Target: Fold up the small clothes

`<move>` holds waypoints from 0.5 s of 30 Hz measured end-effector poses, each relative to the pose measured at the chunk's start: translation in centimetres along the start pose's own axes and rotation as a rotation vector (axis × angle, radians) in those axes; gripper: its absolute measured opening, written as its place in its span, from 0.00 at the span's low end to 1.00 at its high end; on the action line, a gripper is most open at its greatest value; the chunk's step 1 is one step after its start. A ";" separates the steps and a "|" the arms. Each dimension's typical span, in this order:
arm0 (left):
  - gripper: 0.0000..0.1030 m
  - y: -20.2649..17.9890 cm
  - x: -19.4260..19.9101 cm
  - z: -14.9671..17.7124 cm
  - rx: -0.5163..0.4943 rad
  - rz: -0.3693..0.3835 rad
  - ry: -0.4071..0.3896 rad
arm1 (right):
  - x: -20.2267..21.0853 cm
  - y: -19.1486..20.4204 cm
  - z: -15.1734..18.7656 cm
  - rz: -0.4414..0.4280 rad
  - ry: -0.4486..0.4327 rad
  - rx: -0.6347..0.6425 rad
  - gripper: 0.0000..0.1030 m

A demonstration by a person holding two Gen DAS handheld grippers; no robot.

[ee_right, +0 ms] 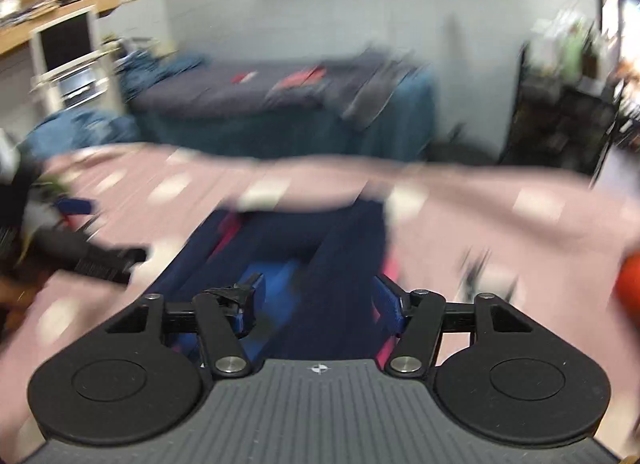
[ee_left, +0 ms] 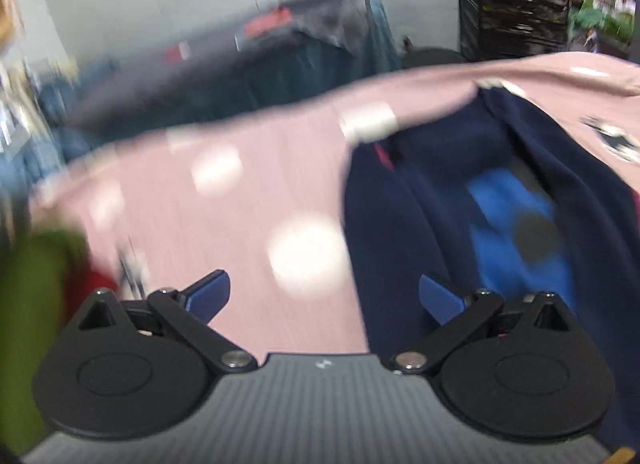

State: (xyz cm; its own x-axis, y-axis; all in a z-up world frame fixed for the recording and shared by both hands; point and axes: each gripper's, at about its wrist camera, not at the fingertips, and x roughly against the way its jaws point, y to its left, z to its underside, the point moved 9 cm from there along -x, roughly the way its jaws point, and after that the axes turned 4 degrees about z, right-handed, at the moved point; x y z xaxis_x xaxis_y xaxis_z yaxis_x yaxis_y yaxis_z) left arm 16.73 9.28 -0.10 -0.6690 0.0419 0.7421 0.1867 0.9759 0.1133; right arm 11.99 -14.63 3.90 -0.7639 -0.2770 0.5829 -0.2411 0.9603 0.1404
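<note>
Judging risk: both claws gape wide w/ nothing gripped, left claw (ee_left: pixel 324 298) half over bare cover, right claw (ee_right: pixel 318 300) low over navy garment (ee_right: pixel 280 240); closing now could pinch pink dotted cover (ee_left: pixel 240 204) too. Garment lies mid-surface, crumpled. Cluttered room, dark bed (ee_right: pixel 280 96) behind.

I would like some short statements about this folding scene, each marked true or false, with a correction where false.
1. The left tool is open. True.
2. The right tool is shut on the navy garment. False: it is open, and the garment lies under it.
3. The cloth under the garment is pink with pale spots. True.
4. The garment is all white. False: it is navy with a bright blue patch.
</note>
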 end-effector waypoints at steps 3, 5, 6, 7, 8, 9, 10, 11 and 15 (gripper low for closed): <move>1.00 0.6 3.0 5.3 0.048 0.045 0.029 | 4.0 1.4 5.1 -0.067 0.052 0.000 0.84; 1.00 1.0 4.9 8.0 0.065 0.037 0.022 | 6.6 2.2 7.3 -0.091 0.056 0.008 0.83; 1.00 1.1 6.2 9.0 0.076 0.032 0.016 | 7.8 2.6 8.1 -0.102 0.061 0.000 0.83; 1.00 1.0 7.1 9.9 0.087 0.035 0.013 | 8.6 3.0 8.7 -0.123 0.079 -0.016 0.83; 1.00 0.7 7.8 10.7 0.098 0.053 0.015 | 9.3 3.6 9.5 -0.152 0.100 -0.028 0.83; 1.00 0.2 8.6 11.4 0.107 0.078 0.023 | 9.8 4.1 10.1 -0.181 0.118 -0.033 0.83; 1.00 -0.3 9.1 11.9 0.108 0.104 0.037 | 10.2 4.7 10.6 -0.201 0.133 -0.032 0.83; 1.00 -0.9 9.3 12.5 0.104 0.129 0.057 | 10.5 5.3 11.1 -0.216 0.150 -0.030 0.83; 1.00 -3.3 8.9 14.4 0.077 0.192 0.114 | 10.6 7.4 13.0 -0.309 0.246 -0.040 0.60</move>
State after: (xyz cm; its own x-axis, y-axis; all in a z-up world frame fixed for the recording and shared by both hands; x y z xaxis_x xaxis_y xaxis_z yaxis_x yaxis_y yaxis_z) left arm -0.20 9.51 -3.33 -0.5400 0.2081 0.8155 0.2442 0.9660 -0.0848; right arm -5.69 -10.87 0.73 -0.4920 -0.5412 0.6820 -0.4098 0.8351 0.3671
